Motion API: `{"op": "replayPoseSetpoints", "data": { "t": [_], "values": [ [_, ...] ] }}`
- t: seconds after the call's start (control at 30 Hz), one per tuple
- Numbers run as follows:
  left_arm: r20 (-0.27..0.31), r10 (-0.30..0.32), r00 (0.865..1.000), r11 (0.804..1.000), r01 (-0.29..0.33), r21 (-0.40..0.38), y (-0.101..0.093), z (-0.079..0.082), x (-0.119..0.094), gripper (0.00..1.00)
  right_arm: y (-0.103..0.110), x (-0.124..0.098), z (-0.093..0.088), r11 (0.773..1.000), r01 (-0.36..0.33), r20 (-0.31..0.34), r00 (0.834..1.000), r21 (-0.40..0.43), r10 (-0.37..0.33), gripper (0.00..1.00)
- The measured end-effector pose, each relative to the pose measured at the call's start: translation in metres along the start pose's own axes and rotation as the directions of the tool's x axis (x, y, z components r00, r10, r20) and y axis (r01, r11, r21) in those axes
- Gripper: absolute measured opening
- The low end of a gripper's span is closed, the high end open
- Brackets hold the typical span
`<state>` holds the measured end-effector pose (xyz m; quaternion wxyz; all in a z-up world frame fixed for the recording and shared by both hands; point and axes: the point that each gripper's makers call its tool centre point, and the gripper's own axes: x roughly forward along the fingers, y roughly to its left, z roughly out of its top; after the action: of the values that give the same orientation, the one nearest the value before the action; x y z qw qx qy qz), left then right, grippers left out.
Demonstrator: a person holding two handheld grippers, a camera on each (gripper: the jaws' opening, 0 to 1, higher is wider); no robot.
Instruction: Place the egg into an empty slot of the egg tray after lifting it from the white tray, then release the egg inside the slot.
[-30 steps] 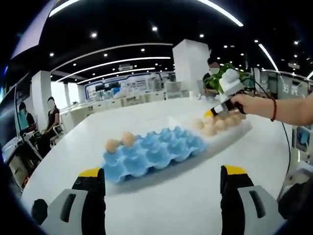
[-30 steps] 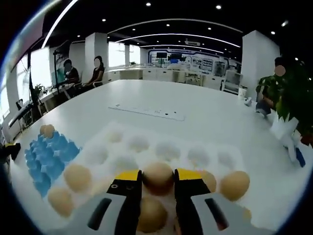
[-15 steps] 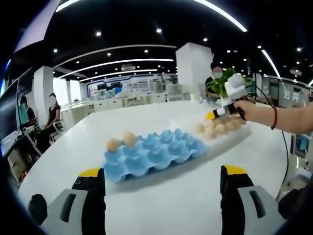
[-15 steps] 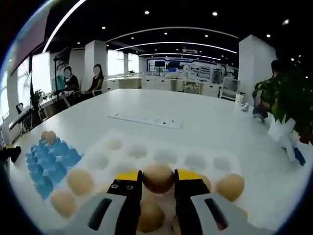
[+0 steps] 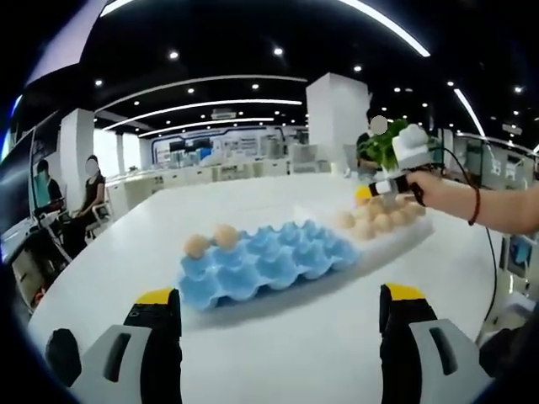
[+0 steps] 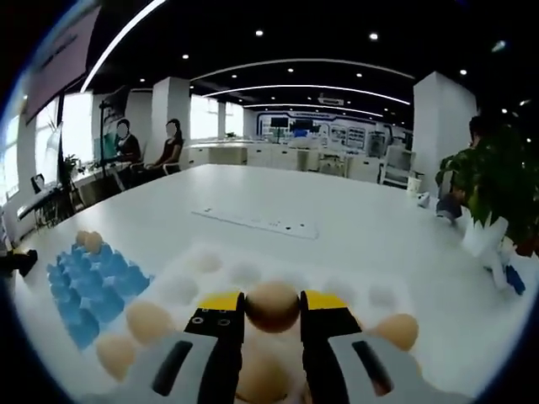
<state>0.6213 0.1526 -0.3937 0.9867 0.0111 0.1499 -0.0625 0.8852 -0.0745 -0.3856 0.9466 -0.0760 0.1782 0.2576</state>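
Note:
In the right gripper view my right gripper (image 6: 272, 308) is shut on a brown egg (image 6: 272, 304), held a little above the white tray (image 6: 210, 271), which holds several more eggs. The blue egg tray (image 6: 91, 279) lies to the left with two eggs (image 6: 87, 241) at its far end. In the left gripper view my left gripper (image 5: 278, 307) stands open over bare table, in front of the blue egg tray (image 5: 269, 261), whose two eggs (image 5: 211, 240) sit at its left end. Beyond it, the right gripper (image 5: 381, 187) hangs over the white tray (image 5: 396, 227).
A white power strip (image 6: 257, 222) lies on the table beyond the white tray. A green plant (image 6: 497, 181) stands at the right. People sit at the far left. A person's forearm (image 5: 480, 202) reaches in from the right in the left gripper view.
My right gripper has risen with the egg, away from the eggs in the white tray. The left gripper has stayed almost still.

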Motion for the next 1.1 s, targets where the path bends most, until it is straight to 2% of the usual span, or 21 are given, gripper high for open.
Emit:
{"op": "replayPoseSetpoints", "data": {
  "t": [0.37, 0.43, 0.57, 0.9, 1.1],
  "values": [
    [0.004, -0.024, 1.0, 1.0, 0.024, 0.001, -0.004, 0.002, -0.001, 1.0, 0.025, 0.002, 0.013, 0.998, -0.062, 0.023, 0.998, 0.006, 0.062, 0.27],
    [0.006, -0.027, 1.0, 1.0, 0.027, -0.009, -0.005, 0.002, -0.001, 1.0, 0.038, 0.003, 0.015, 0.995, -0.096, 0.03, 0.995, -0.019, 0.097, 0.27],
    [0.008, -0.027, 1.0, 0.999, 0.028, -0.017, -0.004, 0.001, -0.004, 1.0, 0.053, 0.004, 0.015, 0.992, -0.123, 0.034, 0.992, -0.039, 0.124, 0.27],
    [-0.003, -0.007, 1.0, 1.0, 0.007, 0.001, 0.001, -0.002, -0.006, 1.0, 0.092, 0.009, 0.023, 0.979, -0.197, 0.052, 0.979, -0.049, 0.199, 0.27],
    [0.008, -0.015, 1.0, 1.0, 0.015, -0.014, 0.0, -0.001, -0.006, 1.0, 0.113, 0.013, 0.028, 0.972, -0.232, 0.056, 0.971, -0.043, 0.234, 0.27]
  ]
}}
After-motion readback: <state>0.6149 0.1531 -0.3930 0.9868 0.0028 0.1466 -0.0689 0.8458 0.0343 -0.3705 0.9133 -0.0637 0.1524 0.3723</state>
